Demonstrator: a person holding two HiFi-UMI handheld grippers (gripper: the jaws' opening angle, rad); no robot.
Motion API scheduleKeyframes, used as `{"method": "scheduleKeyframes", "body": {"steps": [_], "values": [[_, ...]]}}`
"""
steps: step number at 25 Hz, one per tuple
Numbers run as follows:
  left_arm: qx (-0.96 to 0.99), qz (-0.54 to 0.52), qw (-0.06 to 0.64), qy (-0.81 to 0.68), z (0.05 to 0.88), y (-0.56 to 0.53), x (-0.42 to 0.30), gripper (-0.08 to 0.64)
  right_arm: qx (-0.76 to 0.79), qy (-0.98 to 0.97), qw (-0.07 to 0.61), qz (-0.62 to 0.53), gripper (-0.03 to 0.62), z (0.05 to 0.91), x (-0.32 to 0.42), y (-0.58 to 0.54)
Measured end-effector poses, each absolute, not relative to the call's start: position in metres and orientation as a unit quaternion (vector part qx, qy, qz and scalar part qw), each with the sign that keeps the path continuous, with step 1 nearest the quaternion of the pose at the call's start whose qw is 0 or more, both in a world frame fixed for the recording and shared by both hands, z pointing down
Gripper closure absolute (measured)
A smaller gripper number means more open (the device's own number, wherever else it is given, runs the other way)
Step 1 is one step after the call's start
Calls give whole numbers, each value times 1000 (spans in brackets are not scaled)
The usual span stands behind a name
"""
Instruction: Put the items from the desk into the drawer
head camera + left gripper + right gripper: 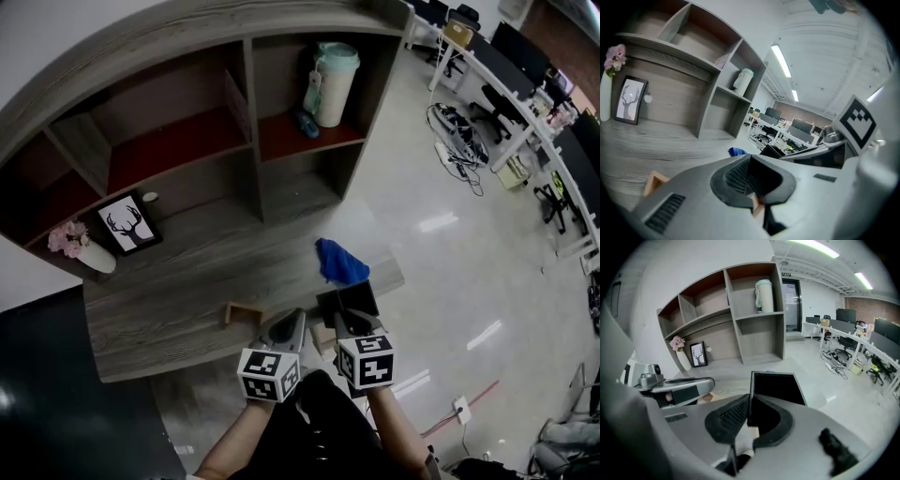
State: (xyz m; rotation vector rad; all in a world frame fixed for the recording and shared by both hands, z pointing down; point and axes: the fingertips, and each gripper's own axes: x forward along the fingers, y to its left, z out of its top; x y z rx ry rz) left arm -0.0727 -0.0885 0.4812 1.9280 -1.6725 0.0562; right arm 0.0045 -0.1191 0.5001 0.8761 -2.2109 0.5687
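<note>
Black panel (778, 389), base hidden by fingers (726, 417)

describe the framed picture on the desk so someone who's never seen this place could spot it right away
Start at the grey wooden desk with the open shelf unit standing along its back. Toward its left end, below the shelves, a small framed picture stands beside a white vase of pink flowers. It alone has a black frame, with a black deer head on white.
</note>
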Motion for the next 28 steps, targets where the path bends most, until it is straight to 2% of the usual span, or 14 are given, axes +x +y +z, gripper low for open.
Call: {"method": "scheduleKeyframes", "body": {"steps": [14,28], "values": [[784,53,282,-550,482,-102,15,549,408,-815,327,250,555,509,92,-105],[789,90,286,-536,515,-98,44,549,394,-820,326,260,555,547,108,-93]]}}
